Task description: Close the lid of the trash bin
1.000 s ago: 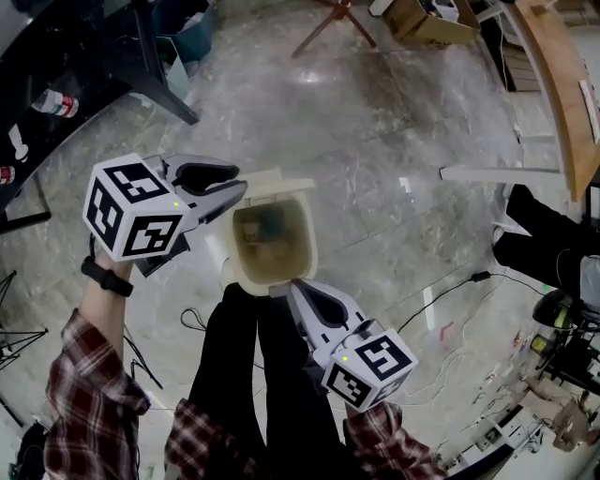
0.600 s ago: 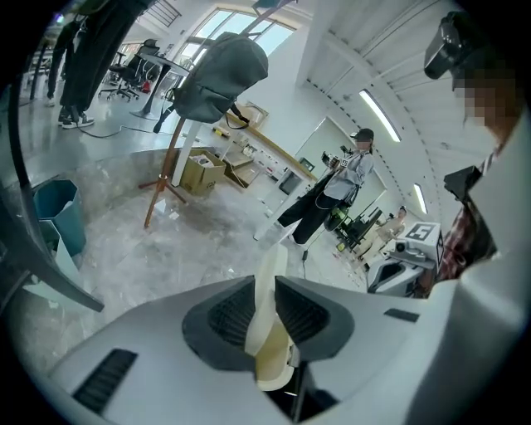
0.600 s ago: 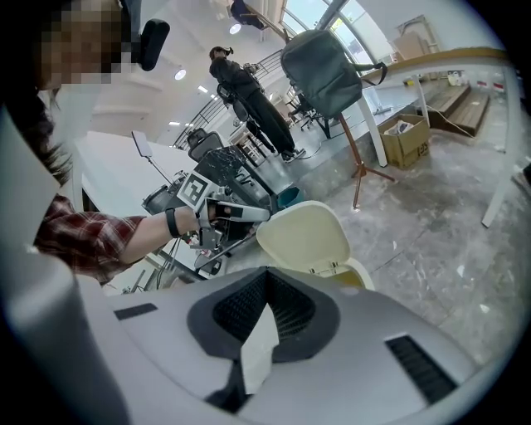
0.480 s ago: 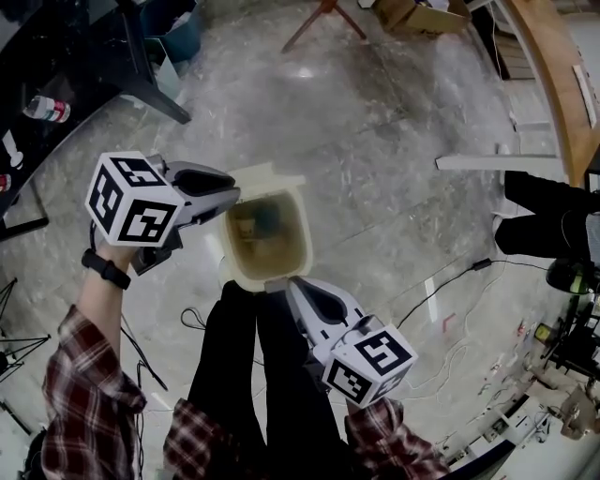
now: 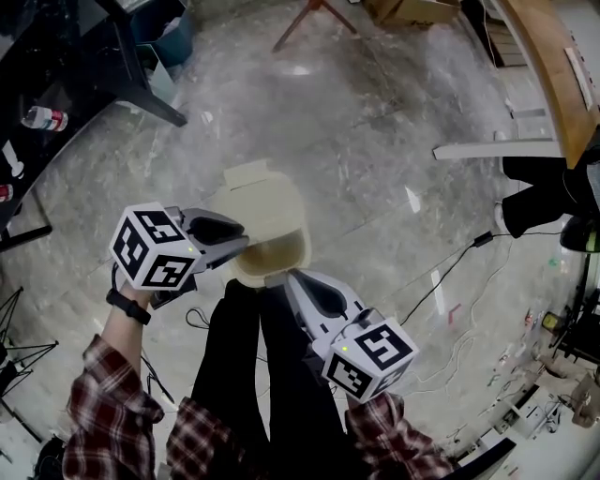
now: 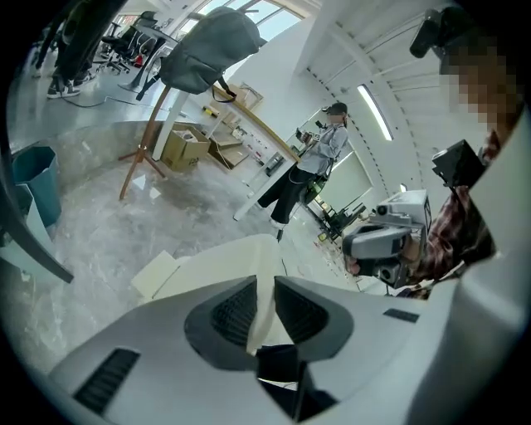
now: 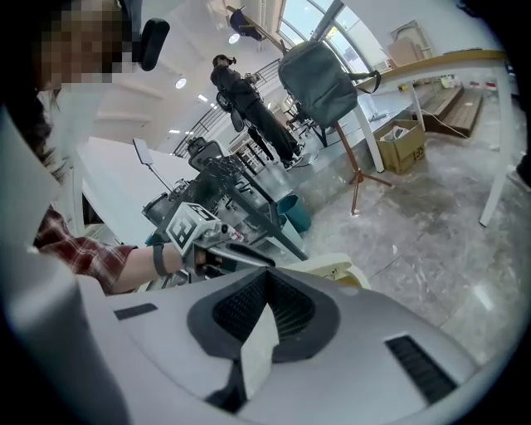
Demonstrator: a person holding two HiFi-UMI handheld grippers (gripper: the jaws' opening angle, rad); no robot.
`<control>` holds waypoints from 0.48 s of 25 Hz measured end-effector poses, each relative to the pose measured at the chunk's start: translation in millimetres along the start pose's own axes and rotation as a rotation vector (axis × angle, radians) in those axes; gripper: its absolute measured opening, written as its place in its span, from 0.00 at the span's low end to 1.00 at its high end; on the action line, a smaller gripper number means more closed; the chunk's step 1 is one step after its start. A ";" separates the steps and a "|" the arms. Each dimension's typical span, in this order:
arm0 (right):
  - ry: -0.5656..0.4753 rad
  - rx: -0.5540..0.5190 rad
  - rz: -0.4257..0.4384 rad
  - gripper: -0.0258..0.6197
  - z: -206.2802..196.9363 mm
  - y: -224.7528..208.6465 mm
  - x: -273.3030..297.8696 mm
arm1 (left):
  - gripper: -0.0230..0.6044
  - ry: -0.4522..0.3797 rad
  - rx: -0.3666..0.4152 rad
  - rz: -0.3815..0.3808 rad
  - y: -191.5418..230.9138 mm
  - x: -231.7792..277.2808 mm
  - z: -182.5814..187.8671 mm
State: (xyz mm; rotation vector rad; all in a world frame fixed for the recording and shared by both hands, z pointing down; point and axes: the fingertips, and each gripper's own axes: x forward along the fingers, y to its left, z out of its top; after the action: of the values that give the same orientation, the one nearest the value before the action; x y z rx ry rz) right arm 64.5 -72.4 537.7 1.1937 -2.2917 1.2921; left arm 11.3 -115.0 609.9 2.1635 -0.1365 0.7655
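Note:
The cream trash bin stands on the floor just in front of my legs. Its lid is tilted down over most of the opening, with a gap left at the near side. My left gripper is shut on the lid's left edge; in the left gripper view the lid runs as a thin cream sheet between the jaws of that gripper. My right gripper is shut on the bin's near rim, and a cream strip of the rim shows between its pads.
A black cable runs over the marble floor at the right. A black table leg and a teal bin are at the far left, a wooden tripod at the back. A person stands far off.
The lid has swung from upright down over the bin's opening. My left gripper moved down and toward me with it. The right gripper stayed on the rim.

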 end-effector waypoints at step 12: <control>0.008 0.034 -0.027 0.06 -25.4 -10.4 -14.0 | 0.07 0.102 -0.026 0.002 -21.2 65.0 -84.8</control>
State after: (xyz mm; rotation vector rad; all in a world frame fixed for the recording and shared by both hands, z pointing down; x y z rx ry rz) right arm 77.1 -47.4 550.6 1.2243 -2.2491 1.3290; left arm 30.7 -28.5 673.2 2.0955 -0.0951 0.8682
